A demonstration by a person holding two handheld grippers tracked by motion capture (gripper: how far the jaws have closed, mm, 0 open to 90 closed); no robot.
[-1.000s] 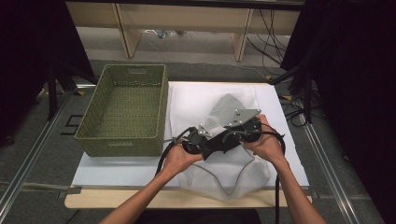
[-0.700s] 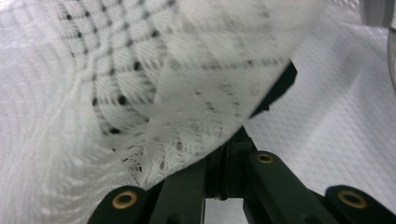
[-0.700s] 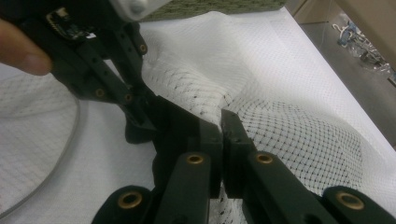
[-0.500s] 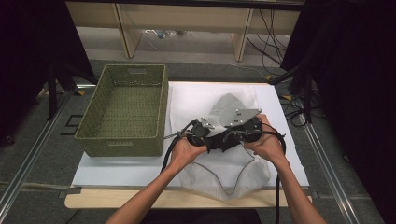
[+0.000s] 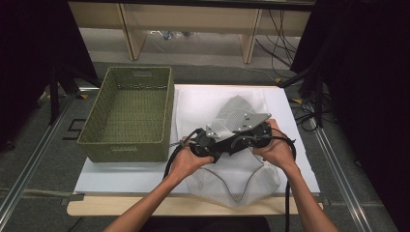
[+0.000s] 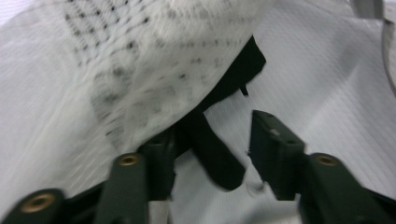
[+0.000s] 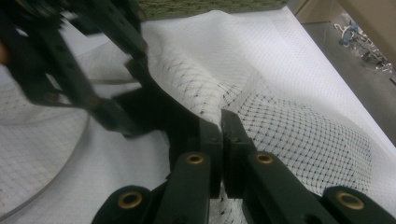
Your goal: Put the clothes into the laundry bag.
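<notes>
Two claws at mesh bag (image 5: 232, 169): right claw (image 7: 221, 122) clamped on fold, left claw (image 6: 210, 140) apart beneath it.

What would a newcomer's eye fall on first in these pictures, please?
Probably the white mesh laundry bag spread on the white table, with both hands meeting over its middle. The right gripper is shut on a raised fold of mesh, while the left gripper stands open beside it. A green woven basket sits empty at the left.
</notes>
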